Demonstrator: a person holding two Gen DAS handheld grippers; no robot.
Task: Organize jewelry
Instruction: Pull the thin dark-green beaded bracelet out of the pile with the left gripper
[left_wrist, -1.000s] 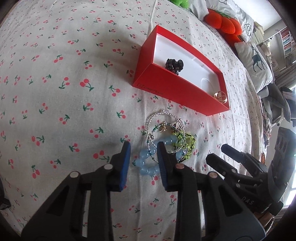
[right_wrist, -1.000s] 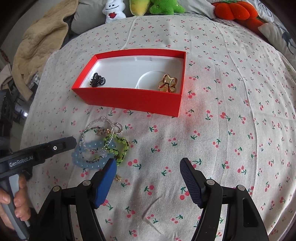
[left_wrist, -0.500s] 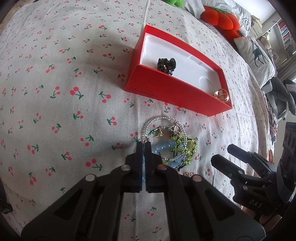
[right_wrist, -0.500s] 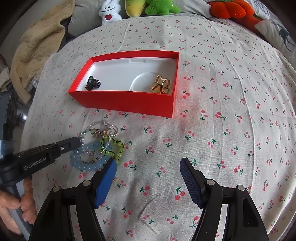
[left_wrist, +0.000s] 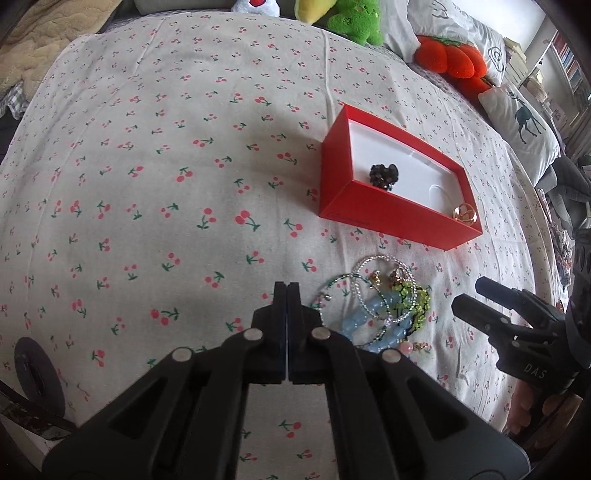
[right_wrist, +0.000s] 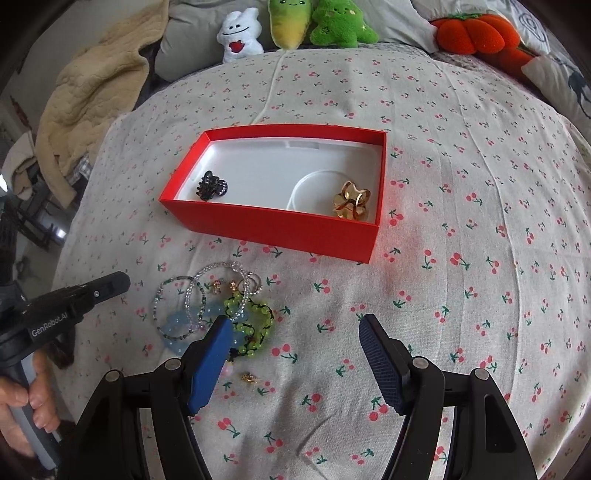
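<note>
Fingers of the left gripper (left_wrist: 286, 291) are pressed together with nothing between them, hovering just left of the bracelet pile (left_wrist: 384, 310); those of the right gripper (right_wrist: 295, 343) stand wide apart and empty, the left one over the pile's near edge. Beneath lies the bed's cherry-print sheet (right_wrist: 461, 240); on it sits the red box (right_wrist: 280, 225) — a black hair clip (right_wrist: 211, 185) at its left end, a gold clip (right_wrist: 351, 201) at its right; a small gold charm (right_wrist: 248, 376) lies loose near the pile.
</note>
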